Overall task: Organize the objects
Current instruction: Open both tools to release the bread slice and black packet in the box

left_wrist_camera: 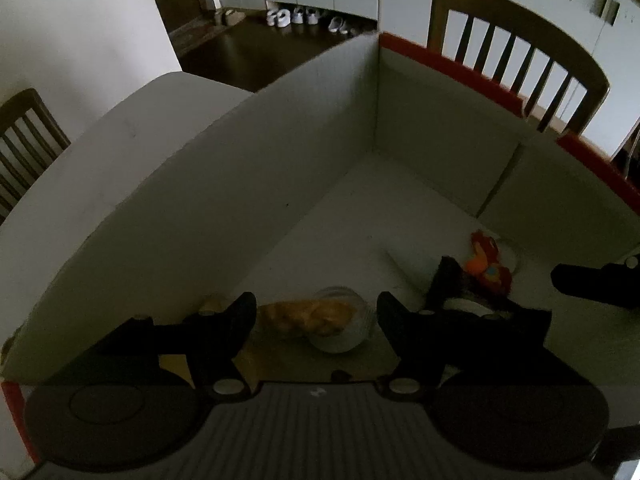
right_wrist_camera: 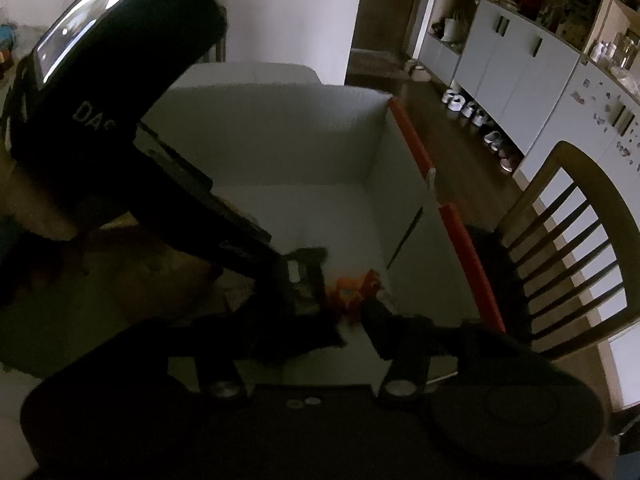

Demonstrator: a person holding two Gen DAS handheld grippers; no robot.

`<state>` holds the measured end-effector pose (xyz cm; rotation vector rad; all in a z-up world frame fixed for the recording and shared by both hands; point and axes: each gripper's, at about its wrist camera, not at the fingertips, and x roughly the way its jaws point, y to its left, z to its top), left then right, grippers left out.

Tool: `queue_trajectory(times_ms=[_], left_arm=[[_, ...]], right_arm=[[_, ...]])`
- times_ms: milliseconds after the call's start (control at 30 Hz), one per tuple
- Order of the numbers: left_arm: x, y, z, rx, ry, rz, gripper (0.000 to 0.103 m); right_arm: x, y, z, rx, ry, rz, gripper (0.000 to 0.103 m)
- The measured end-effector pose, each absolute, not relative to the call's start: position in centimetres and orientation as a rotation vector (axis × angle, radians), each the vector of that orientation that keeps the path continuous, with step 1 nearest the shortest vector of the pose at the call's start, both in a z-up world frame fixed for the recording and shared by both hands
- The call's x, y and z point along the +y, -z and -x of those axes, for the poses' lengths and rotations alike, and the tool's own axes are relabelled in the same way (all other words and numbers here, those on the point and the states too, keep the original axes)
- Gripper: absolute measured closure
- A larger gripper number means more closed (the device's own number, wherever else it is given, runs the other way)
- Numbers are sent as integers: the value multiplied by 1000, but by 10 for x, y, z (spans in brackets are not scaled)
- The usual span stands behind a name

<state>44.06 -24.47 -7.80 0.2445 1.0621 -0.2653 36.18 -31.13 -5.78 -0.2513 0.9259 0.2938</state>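
Observation:
A white box (left_wrist_camera: 280,160) with red rim strips holds everything. My left gripper (left_wrist_camera: 316,312) is down inside it, open, fingers on either side of a yellow-brown bread-like piece (left_wrist_camera: 308,316) that lies partly in a clear glass bowl (left_wrist_camera: 344,336). A gap shows at its right finger. To the right lies an orange and red toy (left_wrist_camera: 486,260), between the dark fingers of my right gripper (left_wrist_camera: 504,280), which stand apart from it. In the right wrist view that gripper (right_wrist_camera: 348,316) is open just before the toy (right_wrist_camera: 352,292), with the left gripper's body (right_wrist_camera: 120,80) reaching in from upper left.
The box walls (right_wrist_camera: 280,132) close in the far side and the left. A wooden chair (left_wrist_camera: 520,52) stands behind the box's right rim, also in the right wrist view (right_wrist_camera: 580,240); another chair (left_wrist_camera: 24,132) is far left. Shoes (left_wrist_camera: 296,16) line the floor by grey cabinets (right_wrist_camera: 520,68).

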Motion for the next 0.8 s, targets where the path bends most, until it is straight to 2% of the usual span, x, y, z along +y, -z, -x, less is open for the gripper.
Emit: queue_trajectory(times_ms=[533, 700, 767, 800], left_arm=[[-243, 28, -404, 922, 290, -145, 37], [-237, 9, -382, 856, 303, -107, 37], [-235, 2, -374, 833, 305, -91, 24], [-232, -2, -367, 816, 308, -80, 23]], right_arm=[[-338, 13, -336, 835, -334, 160, 40], [-345, 2, -322, 812, -360, 142, 33], [-347, -3, -318, 803, -370, 131, 32], [-349, -5, -316, 798, -374, 126, 32]])
